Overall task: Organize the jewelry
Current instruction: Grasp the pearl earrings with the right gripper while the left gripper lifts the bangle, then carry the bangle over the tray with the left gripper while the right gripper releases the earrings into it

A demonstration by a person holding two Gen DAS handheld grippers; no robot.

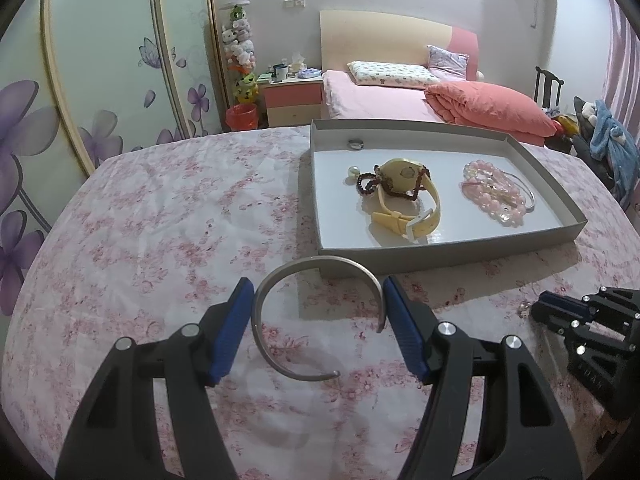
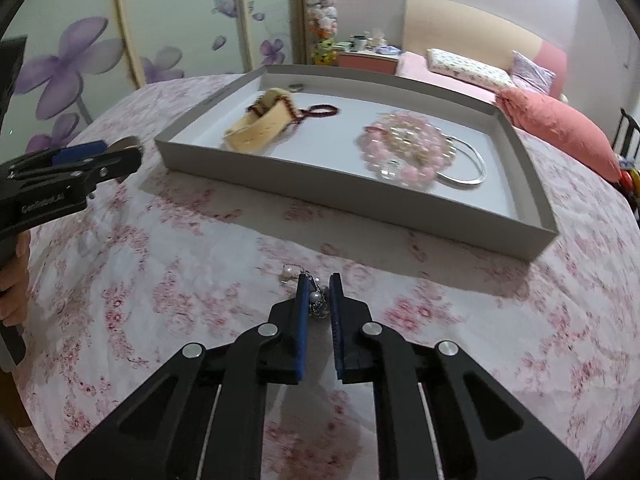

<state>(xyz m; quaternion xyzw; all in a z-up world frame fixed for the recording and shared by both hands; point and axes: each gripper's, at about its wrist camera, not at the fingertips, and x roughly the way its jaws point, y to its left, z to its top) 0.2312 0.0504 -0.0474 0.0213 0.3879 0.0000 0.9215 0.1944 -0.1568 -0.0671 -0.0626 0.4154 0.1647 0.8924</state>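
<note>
My left gripper (image 1: pixel 318 294) is shut on a silver open bangle (image 1: pixel 316 320), held by its two sides just above the floral cloth, in front of the grey tray (image 1: pixel 440 256). The tray holds a yellow watch (image 1: pixel 404 196), a dark red bead bracelet (image 1: pixel 370 182), a pearl (image 1: pixel 352 171), a silver ring (image 1: pixel 355 143), pink bead bracelets (image 1: pixel 496 192) and a silver bangle (image 2: pixel 468 164). My right gripper (image 2: pixel 319 280) is nearly closed around a pearl chain piece (image 2: pixel 316 300) lying on the cloth. The left gripper also shows in the right wrist view (image 2: pixel 116 150).
The table wears a pink floral cloth (image 1: pixel 160 220). The tray (image 2: pixel 360 200) sits at its far right part. Behind are a bed (image 1: pixel 400 96), a nightstand (image 1: pixel 294 100) and wardrobe doors with purple flowers (image 1: pixel 100 80). My right gripper shows at the right edge of the left wrist view (image 1: pixel 536 312).
</note>
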